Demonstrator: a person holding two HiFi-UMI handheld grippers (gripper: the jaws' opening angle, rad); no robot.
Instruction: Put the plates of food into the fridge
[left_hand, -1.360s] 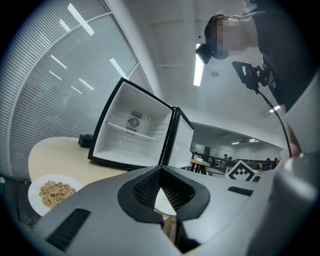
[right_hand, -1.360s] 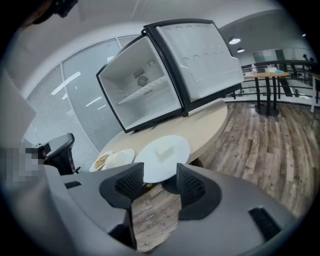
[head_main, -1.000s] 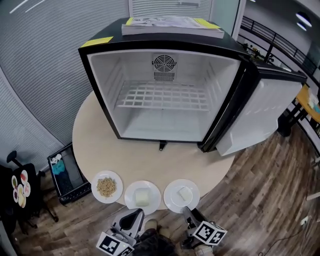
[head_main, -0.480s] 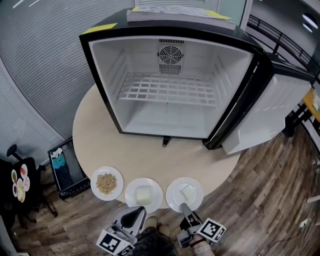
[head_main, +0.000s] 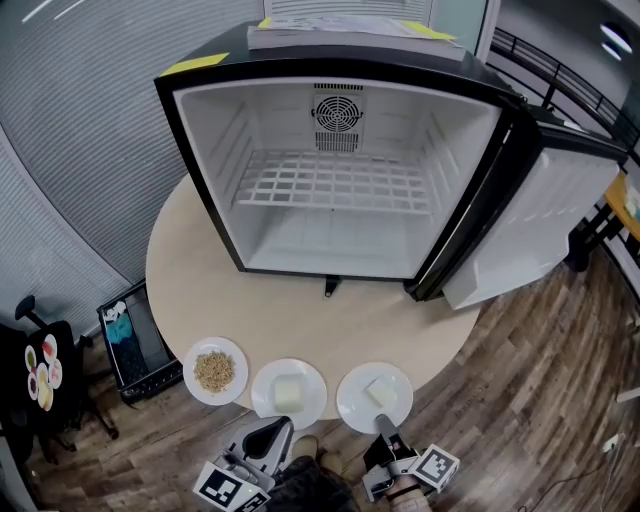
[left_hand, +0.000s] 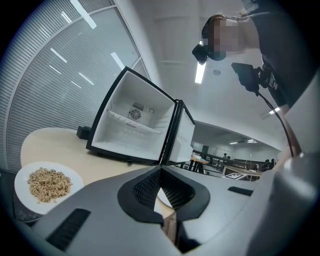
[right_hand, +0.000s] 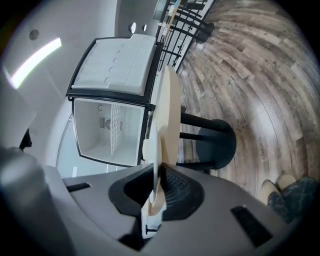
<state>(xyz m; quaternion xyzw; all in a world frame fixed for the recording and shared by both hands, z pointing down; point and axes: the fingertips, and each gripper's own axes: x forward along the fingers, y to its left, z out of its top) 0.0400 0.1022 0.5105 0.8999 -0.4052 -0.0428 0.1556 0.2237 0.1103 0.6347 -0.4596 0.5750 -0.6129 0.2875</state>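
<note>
Right gripper: rolled onto its side, clenched on the near rim of the rightmost plate. The right gripper view shows that rim edge-on between the two pads, which press it from both sides. The jaws have just been closing, with the rim between them. I cannot tell whether the plate has left the table.

- A white block of food sits on the held plate, just beyond the right gripper's tips.
- The open fridge stands well ahead of the right gripper, across bare tabletop. Its door is swung out ahead and to the right, and its wire shelf is bare.
- A flat stack of papers lies on the fridge's top.

Left gripper: it points level, below the table's near edge. In the left gripper view the jaw tips meet with nothing between them, so it is clenched and empty.

- The middle plate, with its own white block, lies just ahead of the left gripper's tips, not touching them.
- The plate of grains lies ahead and to the left of that gripper. The left gripper view shows it low at the left.

All three plates sit in a row along the table's near edge, close together.
</note>
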